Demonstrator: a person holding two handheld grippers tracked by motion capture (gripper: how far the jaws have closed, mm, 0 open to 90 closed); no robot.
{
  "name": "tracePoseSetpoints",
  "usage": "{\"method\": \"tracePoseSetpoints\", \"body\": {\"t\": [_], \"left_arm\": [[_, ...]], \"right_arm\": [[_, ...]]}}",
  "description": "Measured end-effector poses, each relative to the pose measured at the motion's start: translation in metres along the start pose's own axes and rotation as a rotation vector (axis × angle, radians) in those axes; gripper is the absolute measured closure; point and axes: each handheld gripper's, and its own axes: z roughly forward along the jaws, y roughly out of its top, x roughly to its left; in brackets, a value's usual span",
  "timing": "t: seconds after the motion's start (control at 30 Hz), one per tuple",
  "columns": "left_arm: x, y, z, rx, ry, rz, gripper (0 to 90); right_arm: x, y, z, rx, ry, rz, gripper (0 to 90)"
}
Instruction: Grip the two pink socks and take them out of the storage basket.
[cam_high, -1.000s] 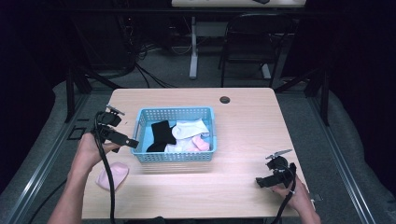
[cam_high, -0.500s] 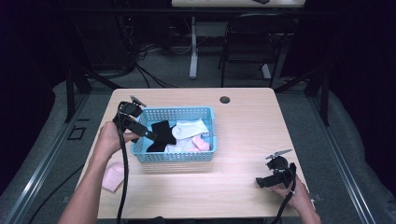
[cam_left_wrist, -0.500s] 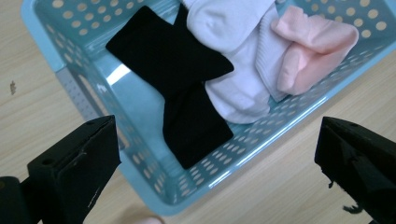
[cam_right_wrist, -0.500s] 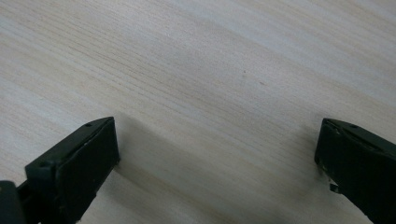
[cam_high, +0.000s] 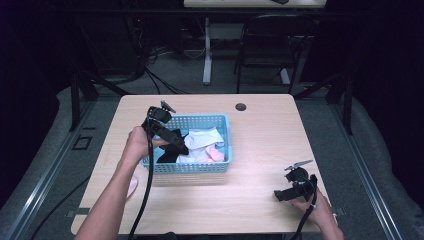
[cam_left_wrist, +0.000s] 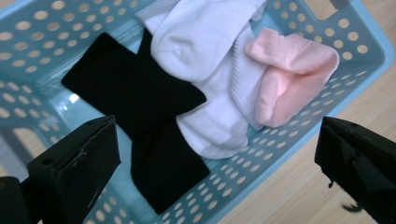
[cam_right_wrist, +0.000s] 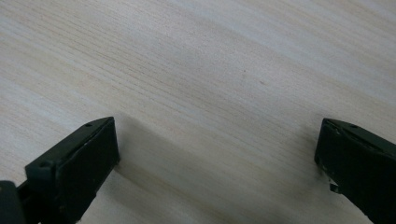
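Below, soft black sock (cam_left_wrist: 140, 107) crosses perforated plastic basket (cam_left_wrist: 37, 51).

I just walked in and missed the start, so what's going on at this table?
A person is working with a gripper in each hand at a wooden table. The left gripper hangs open over a blue basket holding black socks, white socks and a pink sock, nothing grasped yet. The right gripper rests open and empty near the table's front right corner, apart from the basket.
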Motion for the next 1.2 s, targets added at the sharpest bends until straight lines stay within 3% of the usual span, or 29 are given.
{"method": "tracePoseSetpoints", "body": {"t": [0.37,0.77,0.97,1.2], "left_arm": [[-0.017,0.02,0.031,0.026,-0.037,0.02,0.0],[-0.028,0.034,0.065,0.063,-0.082,0.006,2.5],[-0.033,0.041,0.082,0.073,-0.099,0.009,8.8],[-0.039,0.047,0.099,0.085,-0.115,0.017,25.0]], "right_arm": [[0.0,0.0,0.001,-0.01,0.002,0.008,0.0],[0.0,0.0,0.0,-0.004,-0.001,0.004,0.0],[0.0,0.0,0.0,-0.005,0.0,0.004,0.0],[0.001,-0.001,0.0,-0.009,0.001,0.007,0.0]]}}
